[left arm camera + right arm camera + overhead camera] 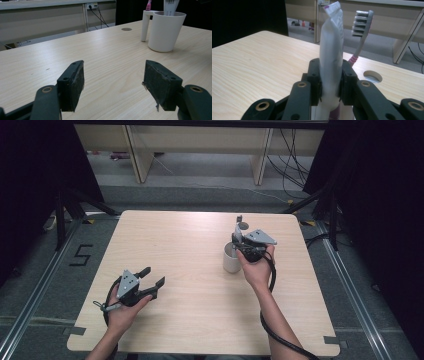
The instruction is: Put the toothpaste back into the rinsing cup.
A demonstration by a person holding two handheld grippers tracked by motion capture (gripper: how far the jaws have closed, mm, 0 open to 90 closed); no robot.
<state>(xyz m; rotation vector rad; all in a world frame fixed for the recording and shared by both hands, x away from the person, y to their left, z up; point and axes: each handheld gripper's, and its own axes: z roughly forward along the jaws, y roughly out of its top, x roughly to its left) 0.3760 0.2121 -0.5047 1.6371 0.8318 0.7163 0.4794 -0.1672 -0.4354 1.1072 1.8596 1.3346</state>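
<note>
right tongs [331, 86] pinching the white toothpaste tube [331, 57] at mid body, tube upright in the white cup [231, 259] toward the far right corner of the worktop [200, 310]. pink toothbrush [361, 32] stands in the same cup, just beside the tube. left tongs [113, 82] spread, nothing between them, near the front left corner. tube looks light, soft, squashy, likely slick; grip the flat middle gently, not the crimped top. cup could tip.

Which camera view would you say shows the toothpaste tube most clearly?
The right gripper view: the toothpaste tube stands upright, close up, clamped between the right gripper. The left gripper view shows its top above the white cup; in the high view the gripper hides it.
</note>
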